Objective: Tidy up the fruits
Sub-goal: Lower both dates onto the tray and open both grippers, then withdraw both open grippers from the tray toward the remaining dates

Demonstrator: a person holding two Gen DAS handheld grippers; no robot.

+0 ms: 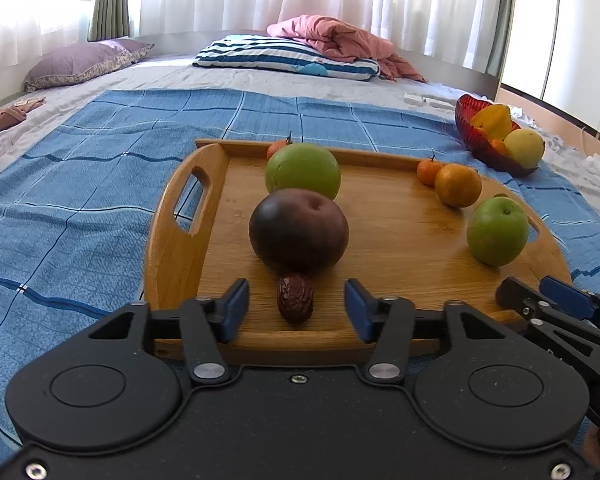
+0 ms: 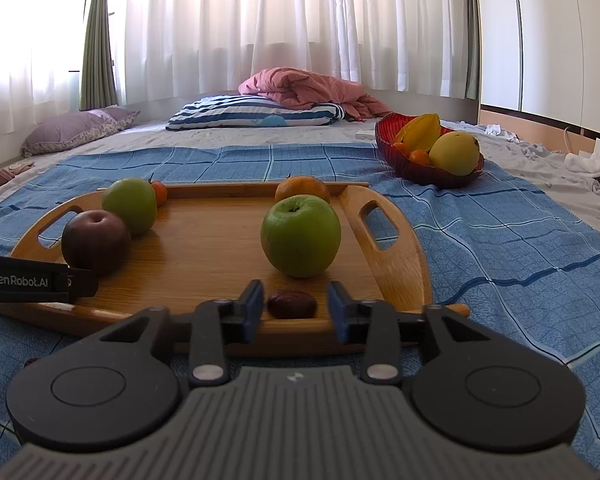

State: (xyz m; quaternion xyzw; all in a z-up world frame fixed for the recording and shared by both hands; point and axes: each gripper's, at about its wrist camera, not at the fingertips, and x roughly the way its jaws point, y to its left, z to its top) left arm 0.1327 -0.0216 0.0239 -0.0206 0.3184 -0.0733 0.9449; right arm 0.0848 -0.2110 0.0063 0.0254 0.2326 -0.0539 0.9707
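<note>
A wooden tray [image 1: 172, 240] is laid on a bed's blue cloth, presumably so fruit can be sorted. At its near edge, a wrinkled dark-red date [image 1: 295, 298] is framed by the left tongs [image 1: 296, 310], held apart; another date [image 2: 292, 304] is framed by the right tongs [image 2: 296, 306], likewise apart, neither touching.

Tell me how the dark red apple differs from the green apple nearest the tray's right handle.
The dark red apple is maroon; the green apple is bright green. The dark red apple touches another green fruit behind it; the green apple stands alone. Both sit stem-up on the wooden tray and look similar in size.
</note>
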